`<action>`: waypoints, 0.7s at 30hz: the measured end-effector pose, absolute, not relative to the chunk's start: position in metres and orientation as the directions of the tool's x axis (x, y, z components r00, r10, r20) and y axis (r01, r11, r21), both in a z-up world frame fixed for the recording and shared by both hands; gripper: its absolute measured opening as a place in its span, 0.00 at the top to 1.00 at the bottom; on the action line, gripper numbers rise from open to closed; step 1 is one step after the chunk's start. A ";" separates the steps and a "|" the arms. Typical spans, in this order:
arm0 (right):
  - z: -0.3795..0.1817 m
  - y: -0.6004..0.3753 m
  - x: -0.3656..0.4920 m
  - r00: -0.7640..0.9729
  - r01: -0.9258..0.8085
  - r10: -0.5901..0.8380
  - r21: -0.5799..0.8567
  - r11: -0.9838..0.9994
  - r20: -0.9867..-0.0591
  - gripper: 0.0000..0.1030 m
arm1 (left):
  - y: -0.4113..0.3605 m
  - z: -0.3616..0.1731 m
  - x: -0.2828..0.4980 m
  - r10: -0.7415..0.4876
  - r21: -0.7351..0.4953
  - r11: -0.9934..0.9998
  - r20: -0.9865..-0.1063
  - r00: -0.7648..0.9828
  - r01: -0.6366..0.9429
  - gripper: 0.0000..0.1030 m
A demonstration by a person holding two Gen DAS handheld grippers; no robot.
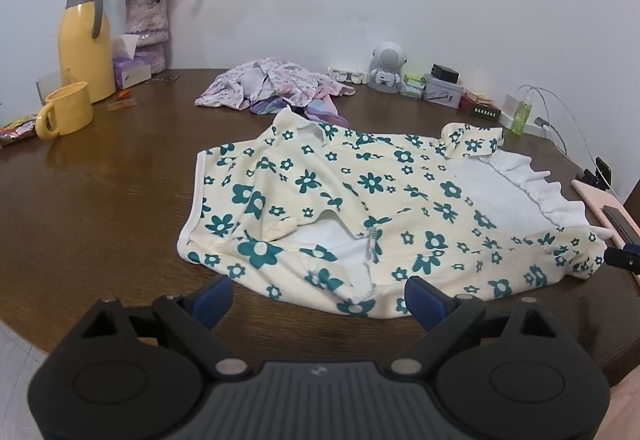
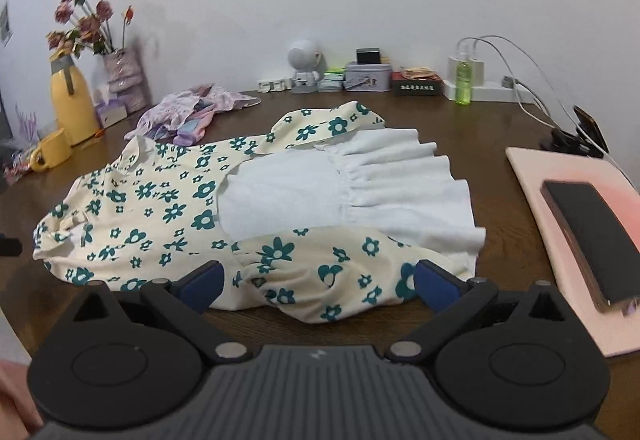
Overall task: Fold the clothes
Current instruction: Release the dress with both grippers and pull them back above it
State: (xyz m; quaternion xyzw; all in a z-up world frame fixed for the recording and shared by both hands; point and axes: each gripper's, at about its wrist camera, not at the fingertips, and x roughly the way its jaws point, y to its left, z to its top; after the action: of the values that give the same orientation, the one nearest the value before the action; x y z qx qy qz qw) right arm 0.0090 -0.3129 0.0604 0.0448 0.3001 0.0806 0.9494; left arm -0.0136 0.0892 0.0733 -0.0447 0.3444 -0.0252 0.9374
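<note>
A brown table (image 1: 120, 179) bears the floral dress (image 1: 360, 199), spread flat mid-table with its white ruffled skirt (image 2: 400, 175) turned toward the pink pad (image 2: 560, 240). Behind the dress lies a crumpled purple garment (image 1: 272, 87), and beyond that a yellow jug (image 1: 82, 47) and mug (image 1: 66, 109) stand by the wall. At the dress's near hem, the left gripper (image 1: 320, 300) and right gripper (image 2: 318, 286) both stand wide, holding nothing, though whether their pads brush the cloth is hard to tell.
</note>
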 end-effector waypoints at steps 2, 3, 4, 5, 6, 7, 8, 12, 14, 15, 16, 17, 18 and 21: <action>0.061 -0.313 0.005 0.810 -0.093 0.158 0.141 0.986 -0.565 0.00 | 0.084 0.070 -0.013 -0.060 -0.108 0.994 -0.656 0.753 -0.015 0.10; 0.060 -0.313 0.003 0.809 -0.074 0.145 0.146 0.986 -0.570 0.00 | 0.081 0.068 -0.012 -0.051 -0.111 0.993 -0.664 0.746 -0.032 0.10; 0.059 -0.311 0.002 0.803 -0.056 0.136 0.155 0.986 -0.580 0.00 | 0.078 0.066 -0.011 -0.042 -0.115 0.992 -0.672 0.739 -0.048 0.10; 0.057 -0.309 0.001 0.798 -0.037 0.128 0.163 0.986 -0.590 0.00 | 0.075 0.064 -0.010 -0.033 -0.108 0.993 -0.681 0.732 -0.055 0.10; 0.055 -0.307 0.001 0.791 -0.023 0.121 0.168 0.985 -0.600 0.00 | 0.073 0.062 -0.010 -0.021 -0.094 0.994 -0.688 0.725 -0.061 0.10; 0.054 -0.302 0.000 0.783 -0.018 0.115 0.163 0.987 -0.612 0.00 | 0.071 0.060 -0.010 -0.007 -0.079 0.995 -0.695 0.719 -0.068 0.10; 0.053 -0.297 -0.001 0.776 -0.013 0.103 0.149 0.989 -0.622 0.00 | 0.070 0.059 -0.011 -0.001 -0.073 0.995 -0.697 0.717 -0.069 0.10; 0.049 -0.282 -0.009 0.771 -0.033 0.097 0.112 0.993 -0.630 0.00 | 0.071 0.059 -0.015 -0.008 -0.072 0.996 -0.688 0.725 -0.057 0.10; 0.049 -0.281 -0.012 0.769 -0.031 0.099 0.118 0.993 -0.632 0.00 | 0.071 0.058 -0.015 -0.007 -0.068 0.996 -0.693 0.721 -0.056 0.10; 0.049 -0.281 -0.013 0.770 -0.023 0.091 0.114 0.993 -0.631 0.00 | 0.071 0.057 -0.015 -0.008 -0.069 0.996 -0.696 0.718 -0.056 0.10; 0.049 -0.281 -0.014 0.772 -0.017 0.083 0.110 0.994 -0.631 0.00 | 0.071 0.057 -0.015 -0.010 -0.071 0.996 -0.698 0.716 -0.055 0.10; 0.049 -0.281 -0.014 0.773 -0.012 0.078 0.109 0.994 -0.630 0.00 | 0.072 0.056 -0.015 -0.012 -0.073 0.996 -0.699 0.715 -0.054 0.10; 0.049 -0.281 -0.014 0.773 -0.011 0.077 0.108 0.994 -0.629 0.00 | 0.072 0.056 -0.015 -0.013 -0.074 0.996 -0.701 0.713 -0.054 0.10; 0.051 -0.279 -0.014 0.772 -0.014 0.073 0.098 0.995 -0.632 0.00 | 0.073 0.058 -0.015 -0.012 -0.070 0.996 -0.701 0.713 -0.053 0.10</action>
State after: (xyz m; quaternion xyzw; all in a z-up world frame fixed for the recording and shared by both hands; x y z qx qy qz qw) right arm -0.0135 -0.2787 0.0507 0.0440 0.3370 0.0231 0.9402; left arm -0.0150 0.0725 0.0577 -0.0426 0.3784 0.0111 0.9246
